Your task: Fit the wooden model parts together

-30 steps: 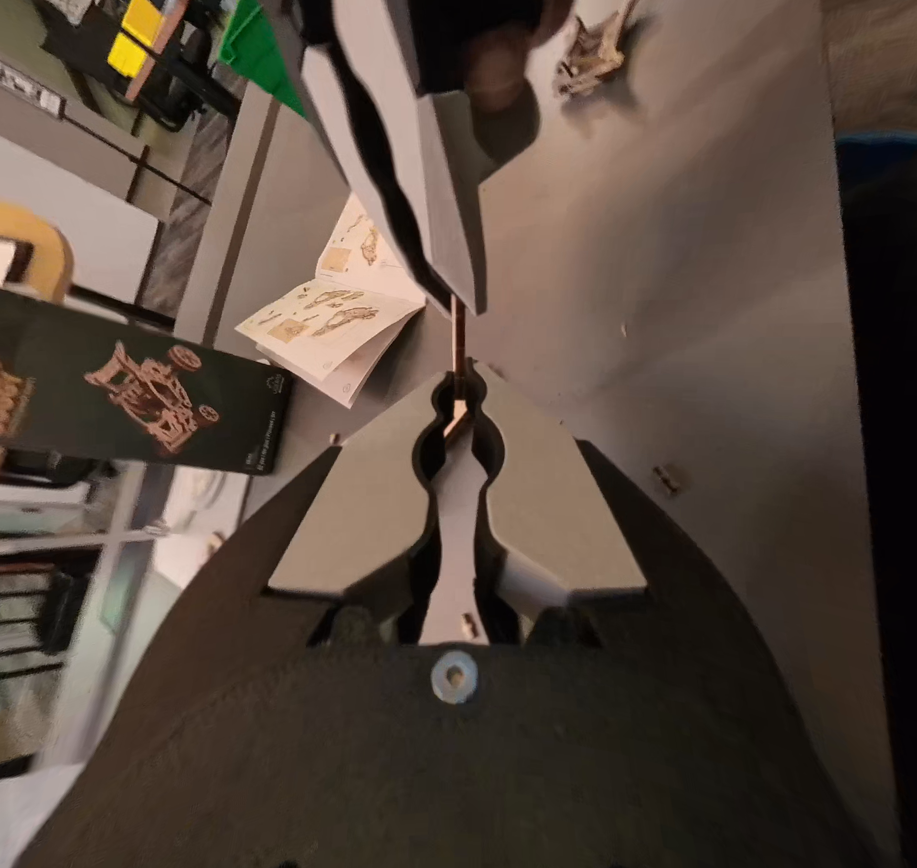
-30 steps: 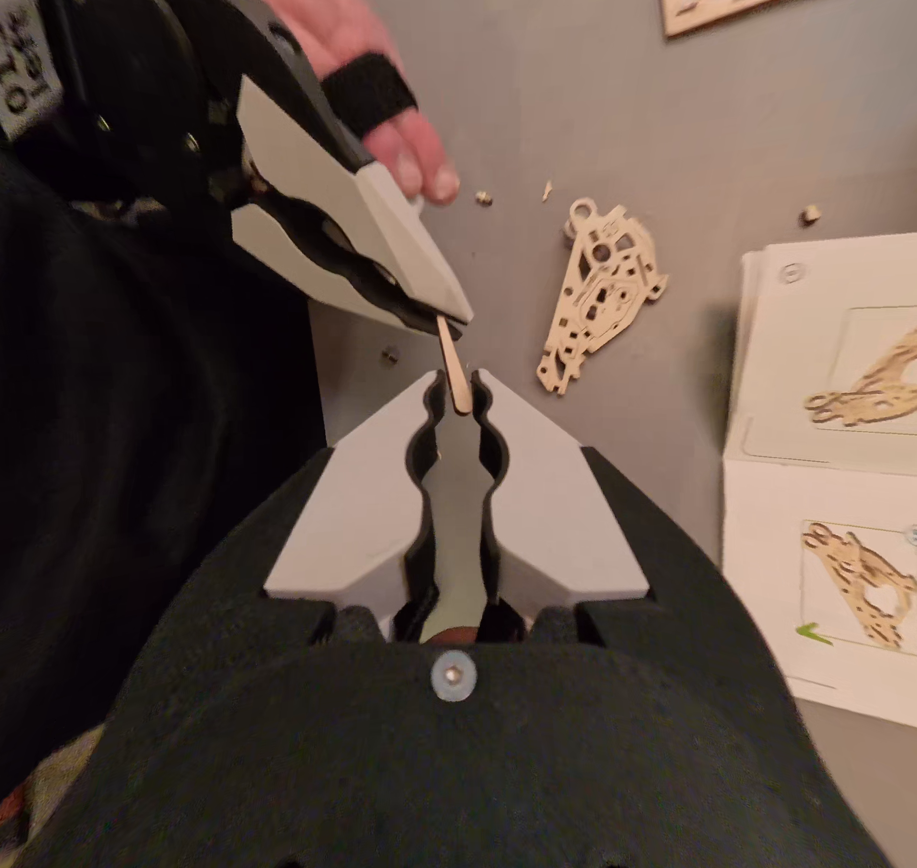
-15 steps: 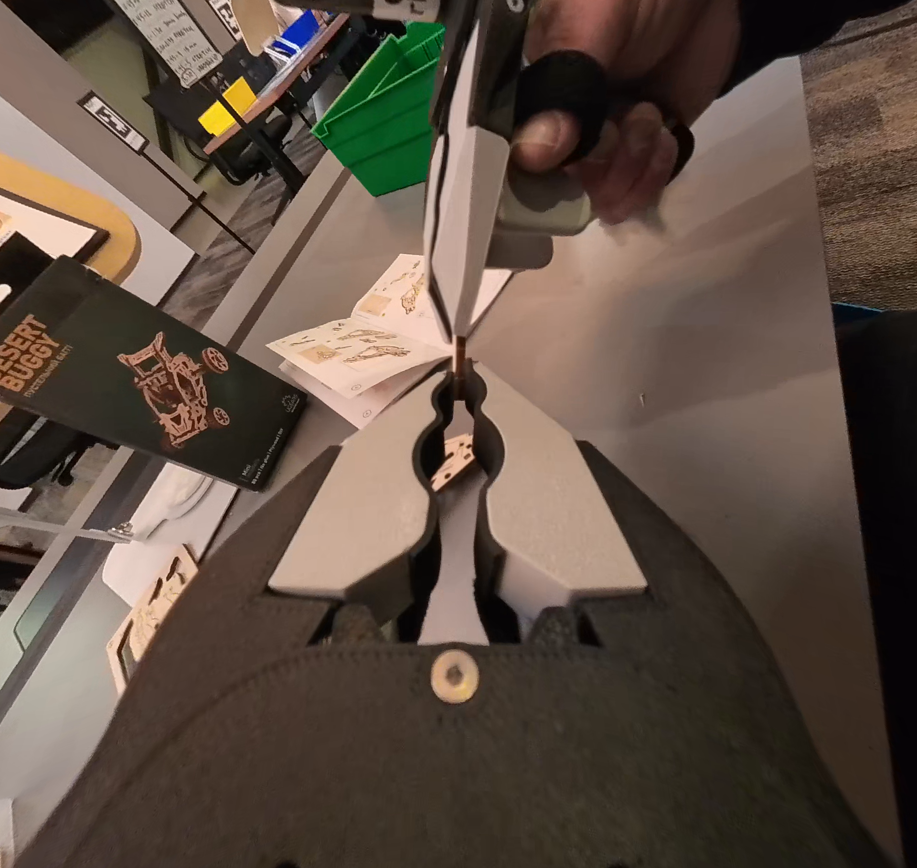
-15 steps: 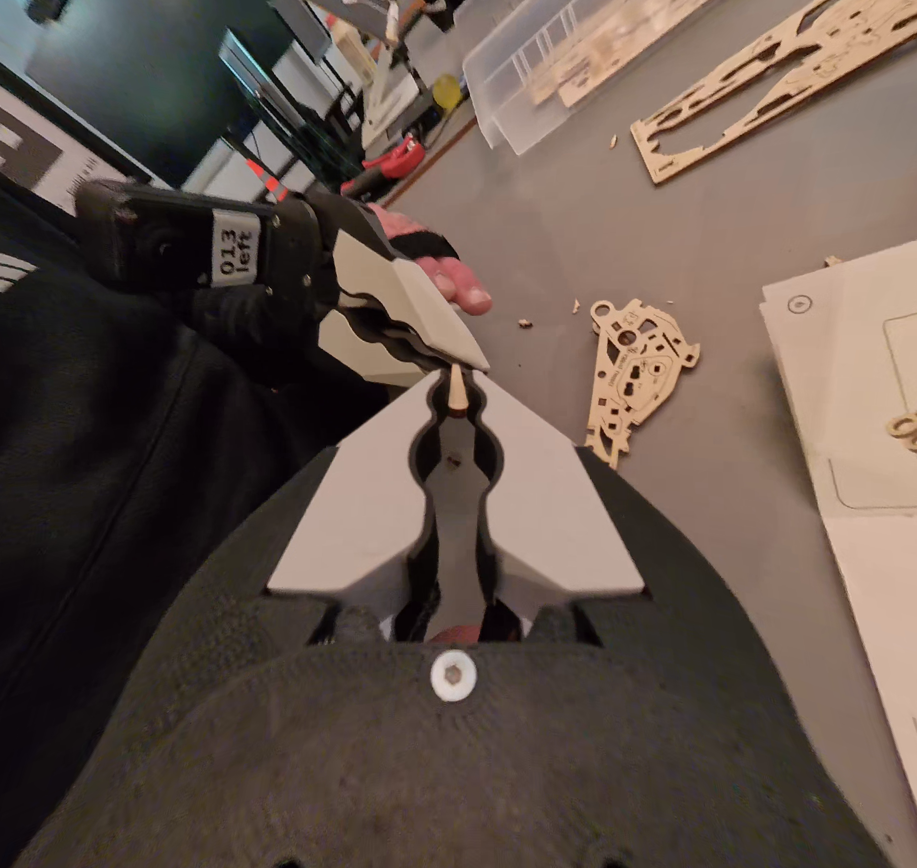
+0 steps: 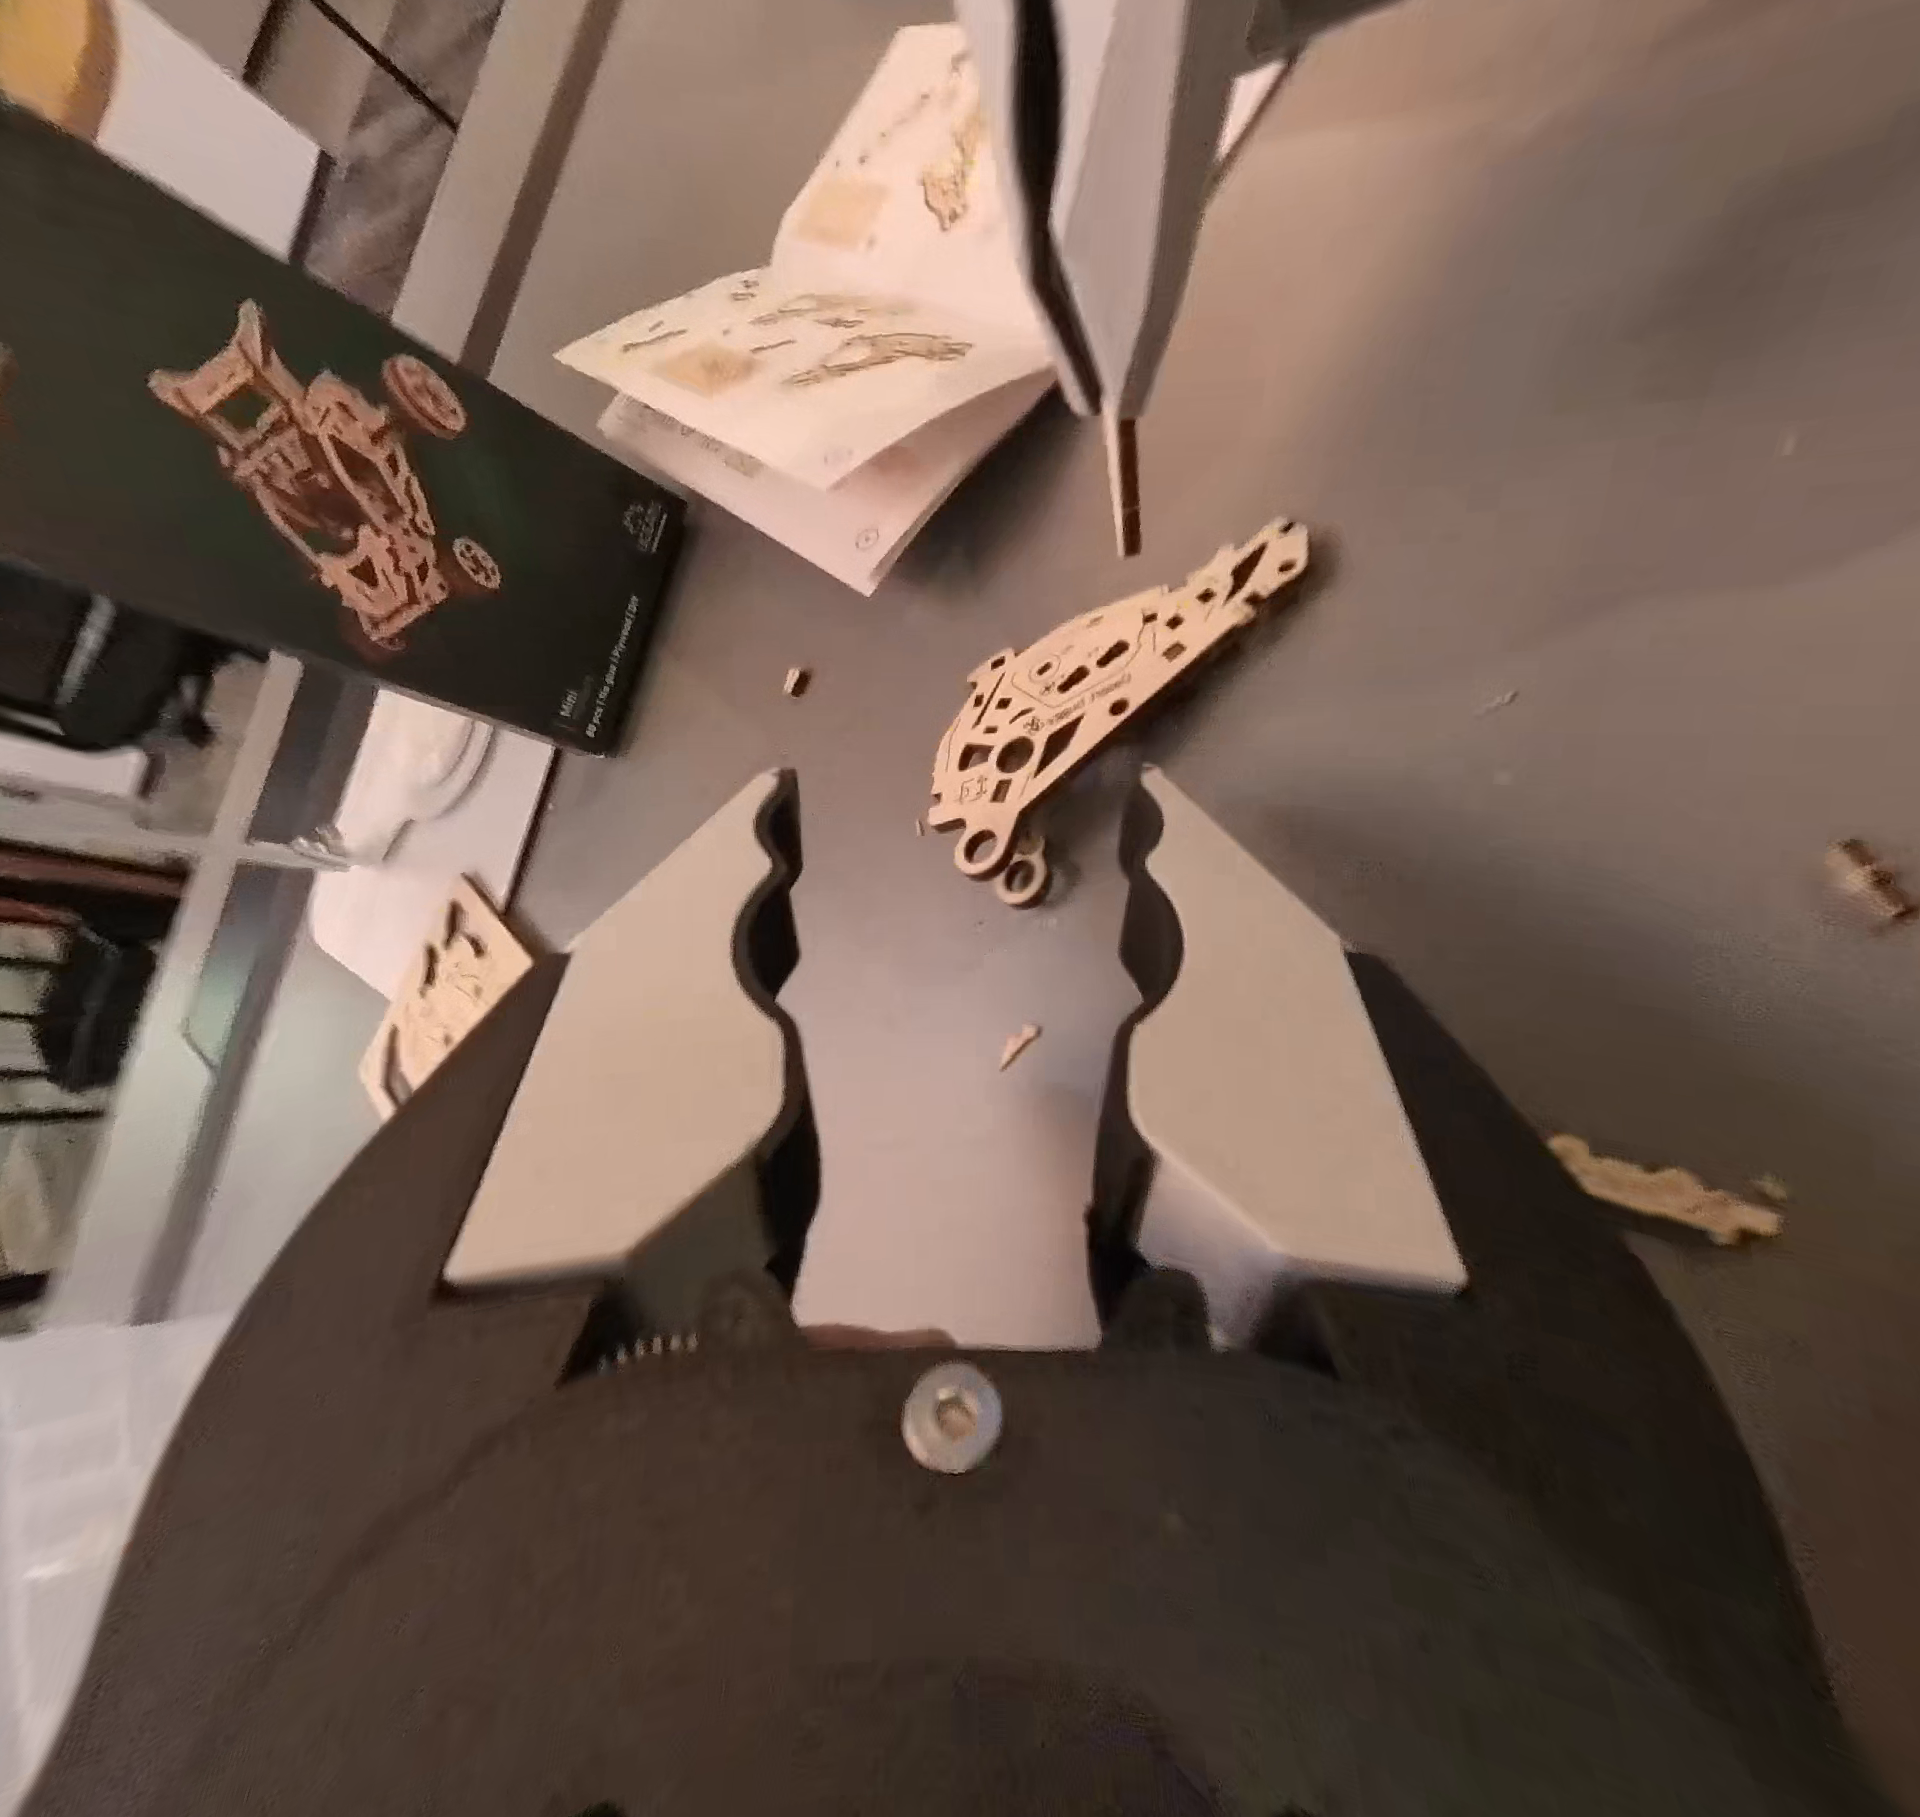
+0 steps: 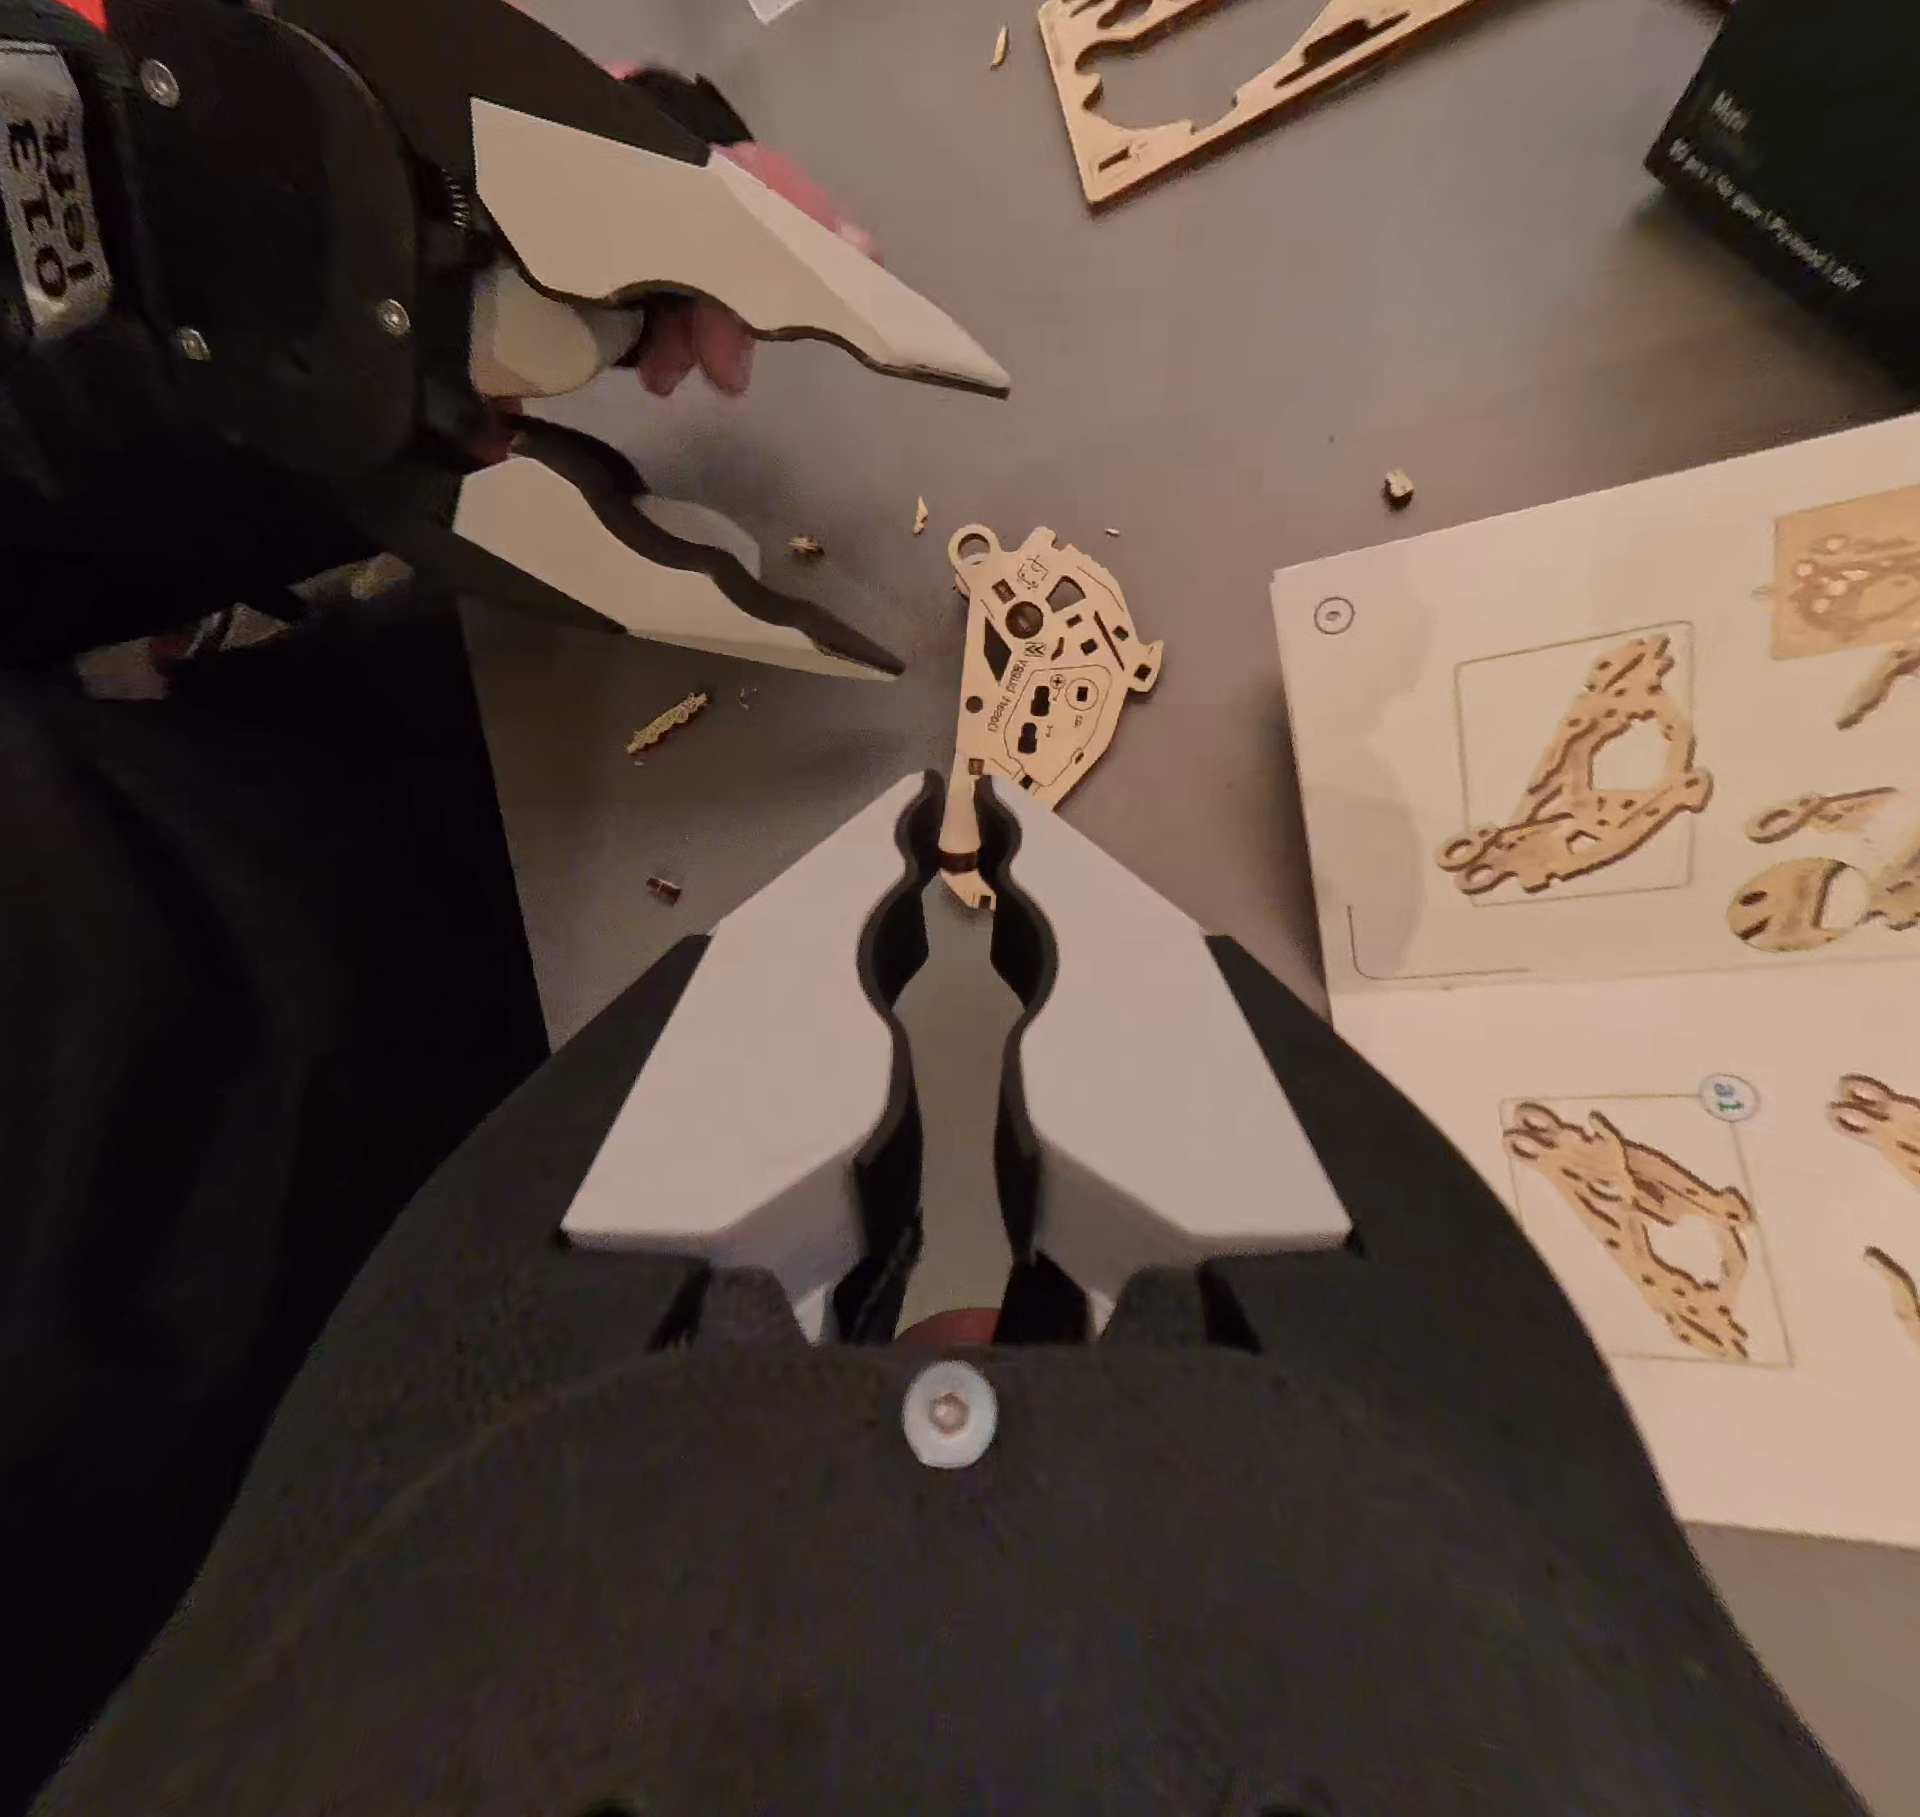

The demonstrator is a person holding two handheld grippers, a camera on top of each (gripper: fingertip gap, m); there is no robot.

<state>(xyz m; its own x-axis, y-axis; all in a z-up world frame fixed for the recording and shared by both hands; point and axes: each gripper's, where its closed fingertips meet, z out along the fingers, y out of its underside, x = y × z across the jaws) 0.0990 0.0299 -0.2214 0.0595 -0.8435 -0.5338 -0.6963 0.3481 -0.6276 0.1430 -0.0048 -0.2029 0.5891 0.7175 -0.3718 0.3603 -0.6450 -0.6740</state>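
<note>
Between the right tool's (image 6: 956, 811) clamped tips sits a wooden strip (image 6: 958, 837); left tool (image 5: 961, 801) gapes apart.

Both my grippers match: matte black textured body, broad and rounded, with a silver hex screw centred just behind the fingers. My left gripper (image 5: 961, 791) and right gripper (image 6: 961, 796) each carry two pale grey wedge fingers (image 6: 790, 988) lined with wavy black pads. From the right wrist view, the left unit's side shows small silver screws, a spring at the finger pivot and a white label on its body. I'm wearing a black sleeve (image 6: 208, 936) and a black finger strap.
</note>
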